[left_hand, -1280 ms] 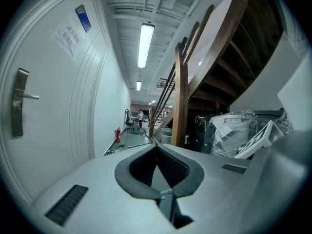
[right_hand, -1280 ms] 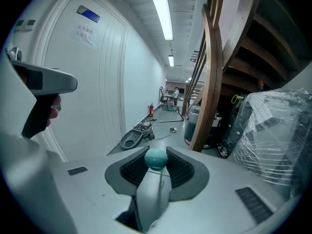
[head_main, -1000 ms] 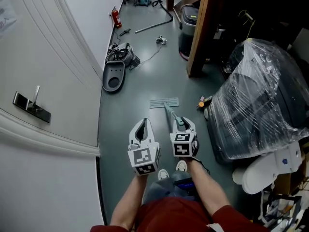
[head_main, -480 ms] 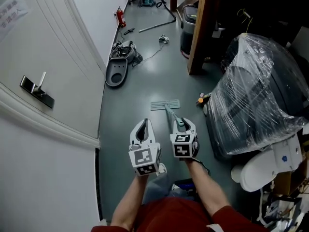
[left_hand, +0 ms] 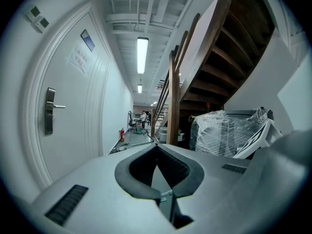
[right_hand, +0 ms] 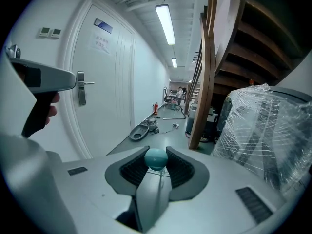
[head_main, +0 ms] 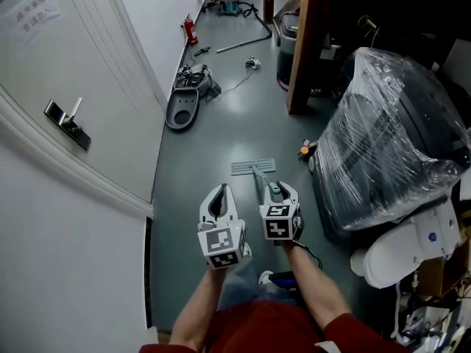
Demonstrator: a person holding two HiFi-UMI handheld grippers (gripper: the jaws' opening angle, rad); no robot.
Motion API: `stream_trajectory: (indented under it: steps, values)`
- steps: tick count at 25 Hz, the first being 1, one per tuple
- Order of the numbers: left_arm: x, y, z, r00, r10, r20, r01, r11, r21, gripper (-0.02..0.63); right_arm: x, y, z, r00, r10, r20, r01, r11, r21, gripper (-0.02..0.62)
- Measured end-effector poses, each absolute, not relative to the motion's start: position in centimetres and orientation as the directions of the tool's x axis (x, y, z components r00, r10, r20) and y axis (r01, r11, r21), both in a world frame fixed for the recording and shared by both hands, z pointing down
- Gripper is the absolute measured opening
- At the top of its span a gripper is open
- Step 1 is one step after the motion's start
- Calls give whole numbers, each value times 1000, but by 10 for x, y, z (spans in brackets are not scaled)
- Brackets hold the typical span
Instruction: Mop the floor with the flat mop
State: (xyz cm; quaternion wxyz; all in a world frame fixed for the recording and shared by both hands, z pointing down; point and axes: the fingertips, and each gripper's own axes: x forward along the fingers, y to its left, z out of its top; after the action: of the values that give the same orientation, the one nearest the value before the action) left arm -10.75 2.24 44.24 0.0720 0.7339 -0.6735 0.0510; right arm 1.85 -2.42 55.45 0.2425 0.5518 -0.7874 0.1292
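Right gripper (head_main: 277, 190) is clamped on the mop handle (head_main: 263, 179). In the right gripper view the teal end cap (right_hand: 157, 158) sits pinched between the jaws.
Left gripper (head_main: 219, 191) has its jaw tips together with nothing in them. It is held just beside the right gripper and does not touch the mop.
The flat mop head (head_main: 252, 168) lies flat on the grey-green floor (head_main: 221, 134), ahead of the grippers and near the plastic-wrapped bulk (head_main: 390, 138).
The wrap is clear film over a dark bulky item; what the item is cannot be told.
A dark bin (head_main: 287, 41) stands against the wooden post (head_main: 307, 43); contents not readable.
A grey oval shell (head_main: 181, 113) lies open side up by the wall, with cables piled at its far end.
A white door with a lever handle (head_main: 66, 123) is on the left.
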Motion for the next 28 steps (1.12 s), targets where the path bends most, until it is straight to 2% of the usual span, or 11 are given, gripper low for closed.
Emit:
stream_trajectory:
  steps: [11,28]
  values:
    - [-93,67,446,99,-975,197,-995,-96,22,14,32,35,550,-285,-801,527,-935,354,32,115]
    - [-108,69,437,123,-976,180,-992,-116,47,14,11,46,552,-276,-813,512,-928,363,77,115]
